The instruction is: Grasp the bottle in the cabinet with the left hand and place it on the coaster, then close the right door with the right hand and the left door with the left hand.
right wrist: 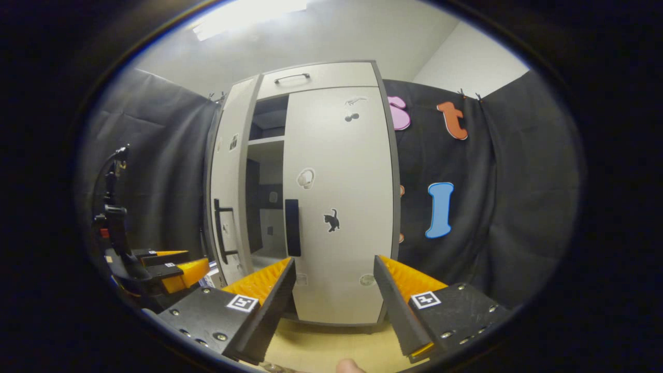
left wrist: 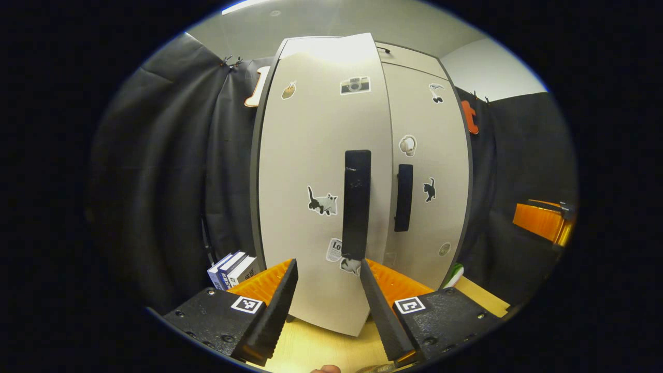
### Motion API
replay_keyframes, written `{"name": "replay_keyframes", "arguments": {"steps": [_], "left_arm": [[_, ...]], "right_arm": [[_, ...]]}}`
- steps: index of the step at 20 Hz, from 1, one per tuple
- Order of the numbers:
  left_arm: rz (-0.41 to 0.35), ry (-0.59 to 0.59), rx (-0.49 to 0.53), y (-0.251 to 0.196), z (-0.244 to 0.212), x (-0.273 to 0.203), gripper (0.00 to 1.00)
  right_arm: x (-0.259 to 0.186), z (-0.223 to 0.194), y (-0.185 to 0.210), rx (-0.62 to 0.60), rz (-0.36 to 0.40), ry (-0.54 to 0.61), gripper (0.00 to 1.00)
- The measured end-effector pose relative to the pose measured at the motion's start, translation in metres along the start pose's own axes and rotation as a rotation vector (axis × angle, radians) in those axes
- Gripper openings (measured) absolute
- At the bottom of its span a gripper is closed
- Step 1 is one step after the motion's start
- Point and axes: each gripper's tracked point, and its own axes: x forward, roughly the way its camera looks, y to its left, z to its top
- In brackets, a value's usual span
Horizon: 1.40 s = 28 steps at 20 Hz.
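The pale cabinet (left wrist: 321,171) stands close ahead on a wooden table (left wrist: 321,347). Its left door (left wrist: 316,207) is ajar, swung out toward my left gripper (left wrist: 328,264), which is open just below that door's black handle (left wrist: 356,204). The right door (left wrist: 430,155) lies flat and shut, with its handle (left wrist: 403,197) beside the gap. In the right gripper view the right door (right wrist: 339,207) is shut, the left door (right wrist: 228,207) stands open, and bare shelves (right wrist: 267,140) show between them. My right gripper (right wrist: 334,259) is open, holding nothing. A small green and white object (left wrist: 455,274) sits by the cabinet's right foot.
Several books (left wrist: 230,269) stand left of the cabinet base. Black cloth hangs all around. My right gripper (left wrist: 541,220) shows far right in the left gripper view, and my left gripper (right wrist: 178,264) shows low left in the right gripper view. A fingertip (right wrist: 349,367) peeks in at the bottom.
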Motion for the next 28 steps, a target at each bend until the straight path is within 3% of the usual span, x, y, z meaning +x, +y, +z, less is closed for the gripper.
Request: {"name": "replay_keyframes", "arguments": {"steps": [2, 5, 6, 10, 11, 16, 17, 28], "left_arm": [[-0.002, -0.010, -0.009, -0.001, 0.003, -0.002, 0.73], [-0.002, -0.017, -0.014, 0.000, 0.011, -0.007, 0.73], [-0.004, -0.019, -0.015, 0.000, 0.014, -0.009, 0.78], [-0.013, -0.028, -0.012, -0.004, 0.023, -0.017, 0.78], [-0.017, -0.029, -0.010, -0.005, 0.025, -0.017, 0.78], [-0.030, -0.025, -0.014, -0.010, 0.028, -0.024, 0.78], [-0.032, -0.025, -0.014, -0.010, 0.028, -0.026, 0.78], [-0.041, -0.033, -0.024, -0.010, 0.038, -0.034, 0.78]], "right_arm": [[0.000, 0.000, 0.000, 0.002, 0.002, 0.001, 0.92], [-0.002, 0.001, 0.001, 0.001, 0.007, 0.000, 0.88], [-0.002, 0.001, 0.001, 0.000, 0.009, -0.001, 0.92], [-0.004, 0.001, 0.002, -0.003, 0.014, 0.001, 0.88], [-0.005, 0.001, 0.002, -0.003, 0.014, 0.001, 0.92], [-0.010, 0.000, 0.002, -0.002, 0.014, 0.000, 0.88], [-0.010, 0.000, 0.002, -0.001, 0.014, 0.000, 0.92], [-0.007, 0.002, 0.008, -0.004, 0.034, -0.004, 0.92]]}}
